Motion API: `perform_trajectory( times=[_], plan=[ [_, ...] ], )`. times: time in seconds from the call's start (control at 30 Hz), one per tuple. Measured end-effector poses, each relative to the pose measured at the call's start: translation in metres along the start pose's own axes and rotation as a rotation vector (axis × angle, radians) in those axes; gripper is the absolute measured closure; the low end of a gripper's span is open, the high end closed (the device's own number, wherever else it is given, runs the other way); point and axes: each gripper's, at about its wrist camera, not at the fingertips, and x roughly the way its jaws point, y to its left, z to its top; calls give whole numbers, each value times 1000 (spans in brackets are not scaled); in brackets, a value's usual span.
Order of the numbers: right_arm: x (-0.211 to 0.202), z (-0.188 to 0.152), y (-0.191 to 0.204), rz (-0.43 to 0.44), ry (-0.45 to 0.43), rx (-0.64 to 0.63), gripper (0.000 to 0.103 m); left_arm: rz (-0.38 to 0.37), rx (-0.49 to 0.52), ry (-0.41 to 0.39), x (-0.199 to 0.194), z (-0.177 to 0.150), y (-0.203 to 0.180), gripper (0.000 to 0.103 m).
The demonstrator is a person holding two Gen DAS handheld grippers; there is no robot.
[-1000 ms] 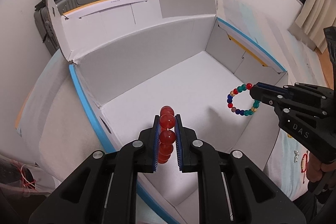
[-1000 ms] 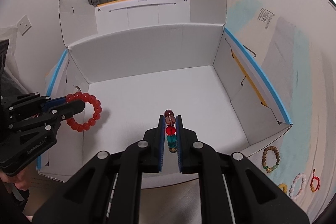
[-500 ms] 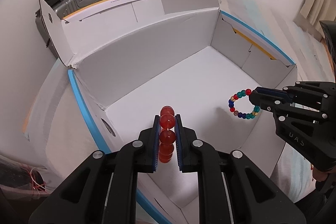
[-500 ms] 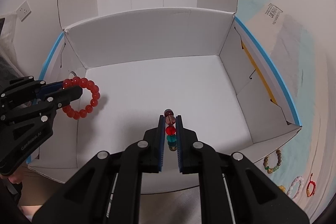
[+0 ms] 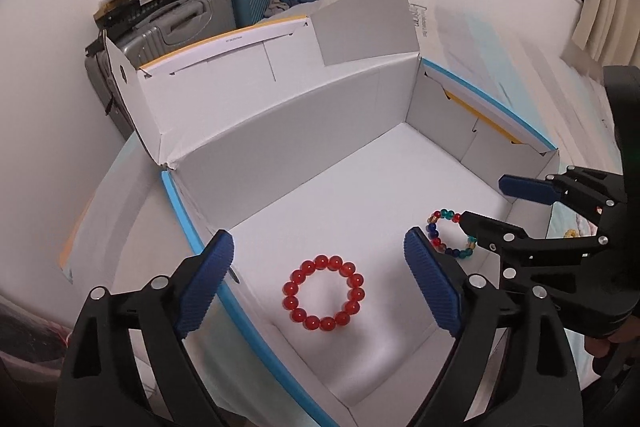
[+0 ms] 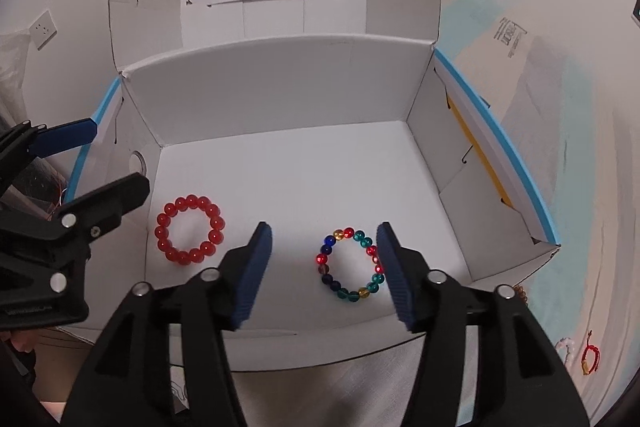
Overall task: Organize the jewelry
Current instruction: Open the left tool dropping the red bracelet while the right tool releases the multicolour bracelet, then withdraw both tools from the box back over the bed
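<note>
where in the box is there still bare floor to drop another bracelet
The back half of the white box, between the rear wall and both bracelets, is bare, as is the right rear corner. The front is crowded: red bead bracelet front left, multicolour bead bracelet front right, only a strip between them.

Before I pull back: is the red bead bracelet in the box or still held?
In the box. The red bead bracelet lies flat on the white box floor, and the left gripper is open around it without touching.

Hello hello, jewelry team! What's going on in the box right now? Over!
Left gripper open, right gripper open, both empty. Red bracelet and multicolored bracelet lie flat, apart, on the white box floor. Nothing in the way.
</note>
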Motion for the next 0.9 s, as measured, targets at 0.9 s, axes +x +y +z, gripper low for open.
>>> perform_trajectory(
  times=[0.9],
  plan=[
    [-78,-23,-50,-53,-128,75,29,-56,16,-71,-45,9,-48,6]
  ],
)
